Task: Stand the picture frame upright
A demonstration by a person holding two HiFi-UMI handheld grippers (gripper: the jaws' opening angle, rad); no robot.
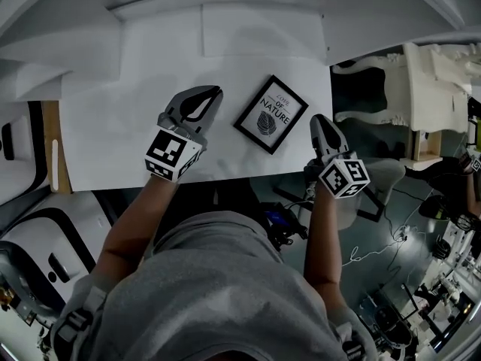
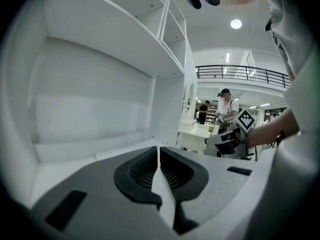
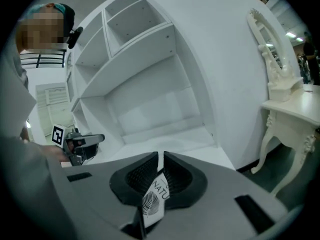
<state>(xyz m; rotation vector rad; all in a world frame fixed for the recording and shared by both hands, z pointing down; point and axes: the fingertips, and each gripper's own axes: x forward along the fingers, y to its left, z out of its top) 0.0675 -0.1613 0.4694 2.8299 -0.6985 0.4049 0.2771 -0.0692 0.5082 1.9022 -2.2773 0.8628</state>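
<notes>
White desk top (image 1: 113, 126), below white shelving (image 3: 140, 49). The frame (image 1: 270, 113) lies flat on it, face up and askew, between my two tongs. My left tongs (image 1: 213, 94) are clenched on nothing and stand apart from the frame's left side. My right tongs (image 1: 321, 122) are likewise closed and empty, tips just beside the frame's right corner.

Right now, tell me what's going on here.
A person holds a gripper in each hand at a white desk. The frame lies flat on it, between the two. The left gripper and the right gripper both have their jaws shut and empty. The frame is not yet stood up.
</notes>
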